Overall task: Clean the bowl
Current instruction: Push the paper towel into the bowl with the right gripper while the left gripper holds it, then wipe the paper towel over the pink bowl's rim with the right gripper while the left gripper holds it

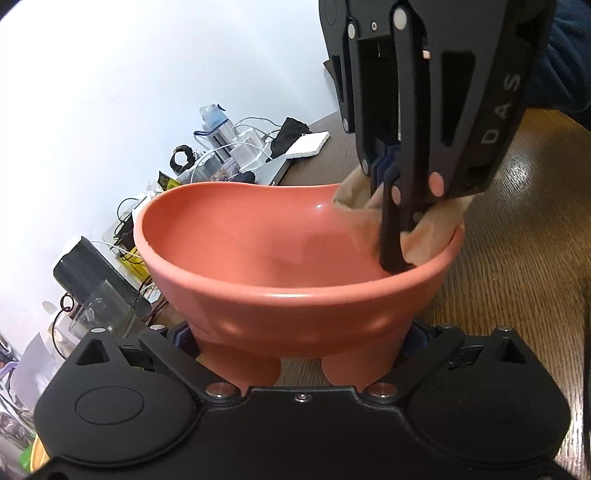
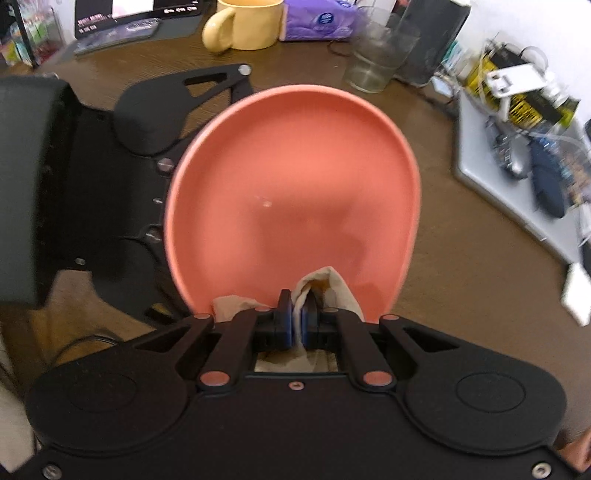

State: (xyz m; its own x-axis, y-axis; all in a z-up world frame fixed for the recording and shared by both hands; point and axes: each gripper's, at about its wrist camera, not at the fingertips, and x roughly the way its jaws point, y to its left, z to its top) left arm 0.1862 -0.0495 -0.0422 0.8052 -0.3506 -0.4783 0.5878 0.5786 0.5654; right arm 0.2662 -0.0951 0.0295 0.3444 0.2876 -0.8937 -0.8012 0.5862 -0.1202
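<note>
Right gripper angled down into the bowl, clamped on beige cloth against its near wall, left gripper clasping the bowl's base

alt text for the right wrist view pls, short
The right tool, shut on a beige cloth, presses it against the near inner wall of a salmon-pink bowl on a brown wooden table. The left tool grips the bowl's left side; a yellow mug and a clear glass stand behind.
</note>
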